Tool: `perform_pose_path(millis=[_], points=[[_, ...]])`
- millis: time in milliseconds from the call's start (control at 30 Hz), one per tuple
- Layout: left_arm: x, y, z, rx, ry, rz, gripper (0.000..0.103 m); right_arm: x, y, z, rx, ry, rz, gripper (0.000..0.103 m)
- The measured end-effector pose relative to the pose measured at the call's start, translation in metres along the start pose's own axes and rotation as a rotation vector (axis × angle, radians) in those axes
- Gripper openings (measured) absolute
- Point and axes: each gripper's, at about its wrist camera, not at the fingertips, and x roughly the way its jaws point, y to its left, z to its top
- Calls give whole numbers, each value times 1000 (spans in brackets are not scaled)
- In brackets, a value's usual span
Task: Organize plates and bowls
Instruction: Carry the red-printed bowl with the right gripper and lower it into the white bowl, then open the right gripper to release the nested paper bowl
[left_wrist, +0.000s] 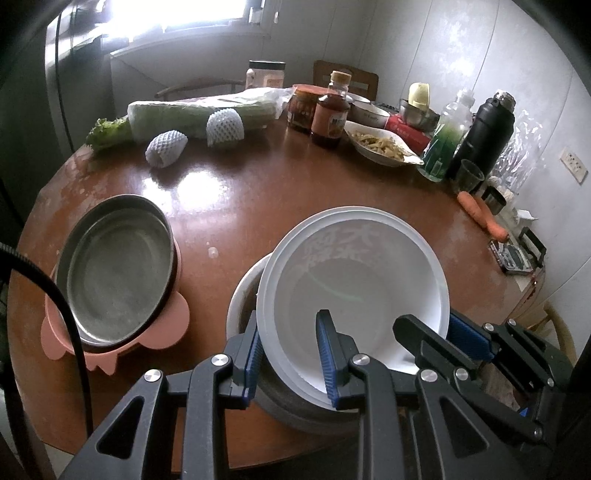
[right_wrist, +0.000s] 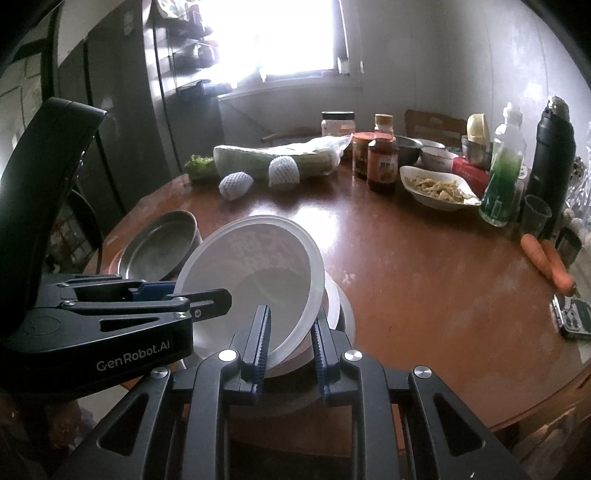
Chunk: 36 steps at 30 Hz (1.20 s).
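Note:
A translucent white plastic bowl (left_wrist: 351, 277) (right_wrist: 258, 273) is held tilted over a heavier white-rimmed bowl (left_wrist: 240, 299) (right_wrist: 338, 306) that stands near the front edge of the round wooden table (left_wrist: 258, 206). My left gripper (left_wrist: 290, 354) (right_wrist: 184, 293) is shut on the plastic bowl's near-left rim. My right gripper (right_wrist: 291, 347) (left_wrist: 441, 332) is shut on its near-right rim. To the left, a steel bowl (left_wrist: 118, 269) (right_wrist: 159, 251) sits inside a pink dish with ear-shaped tabs (left_wrist: 170, 325).
Along the back lie a wrapped cabbage (left_wrist: 203, 114), two foam-netted fruits (left_wrist: 166, 149), jars, a sauce bottle (left_wrist: 330, 110), a food dish (left_wrist: 380, 146), a green bottle (left_wrist: 443, 144) and a black flask (left_wrist: 484, 136). Carrots (left_wrist: 480, 214) and a small device (left_wrist: 513, 256) lie at the right edge.

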Motion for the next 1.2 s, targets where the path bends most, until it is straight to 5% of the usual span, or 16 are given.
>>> perform_pose_path(millis=[1200], points=[[0,-1,1,12,-2,16,29,11,-6,-1,24,40,9,31]])
